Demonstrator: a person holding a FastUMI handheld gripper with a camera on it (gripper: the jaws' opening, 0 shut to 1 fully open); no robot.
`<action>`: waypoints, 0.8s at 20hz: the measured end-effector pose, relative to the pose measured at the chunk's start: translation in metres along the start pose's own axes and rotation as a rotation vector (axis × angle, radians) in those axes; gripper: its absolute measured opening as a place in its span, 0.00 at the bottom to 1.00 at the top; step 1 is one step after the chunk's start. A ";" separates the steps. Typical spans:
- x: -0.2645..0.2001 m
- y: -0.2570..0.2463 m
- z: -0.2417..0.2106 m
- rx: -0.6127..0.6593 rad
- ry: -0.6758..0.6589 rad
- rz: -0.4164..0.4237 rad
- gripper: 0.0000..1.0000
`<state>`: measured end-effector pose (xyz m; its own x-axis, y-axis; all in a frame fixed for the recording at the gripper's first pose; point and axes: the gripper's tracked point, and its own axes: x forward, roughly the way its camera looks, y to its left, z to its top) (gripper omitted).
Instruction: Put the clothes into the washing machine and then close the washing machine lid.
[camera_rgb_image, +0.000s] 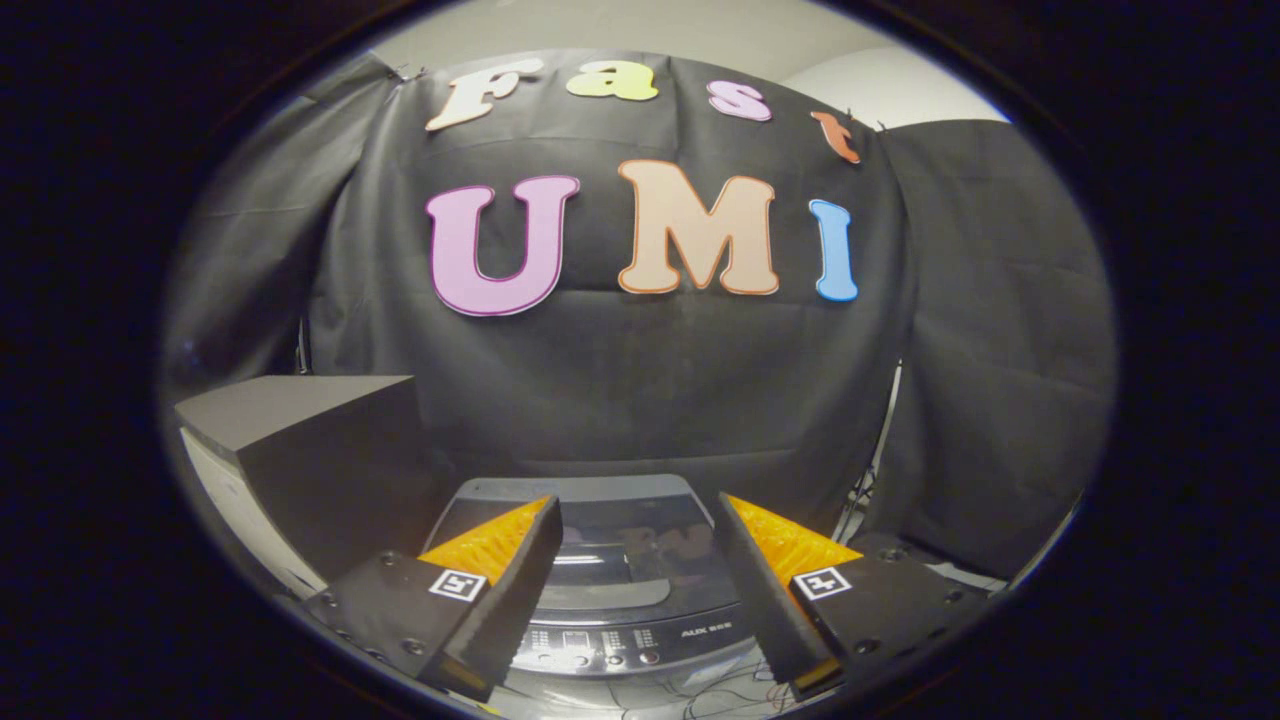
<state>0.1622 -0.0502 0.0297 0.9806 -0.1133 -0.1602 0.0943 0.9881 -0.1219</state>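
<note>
The grey top-loading washing machine (610, 500) stands below and just ahead of my fingers, its dark glass lid (630, 555) lying flat and shut. Its control panel (620, 640) faces me at the near edge. My gripper (635, 510) hovers above the lid, open, with nothing between its fingers. No clothes are visible on or around the machine.
A box-shaped stand draped in black cloth (310, 440) rises to the left of the machine. Black cloth hangs as the wall behind. Cables (870, 470) run down at the right of the machine, and more wires (700, 695) lie in front of it.
</note>
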 end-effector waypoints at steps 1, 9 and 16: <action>-0.005 -0.002 -0.002 -0.006 -0.001 0.002 0.96; -0.040 -0.004 -0.007 0.017 -0.025 0.084 0.96; -0.072 0.016 -0.010 0.082 -0.059 0.161 0.95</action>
<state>0.0914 -0.0274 0.0293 0.9923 0.0506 -0.1134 -0.0530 0.9984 -0.0186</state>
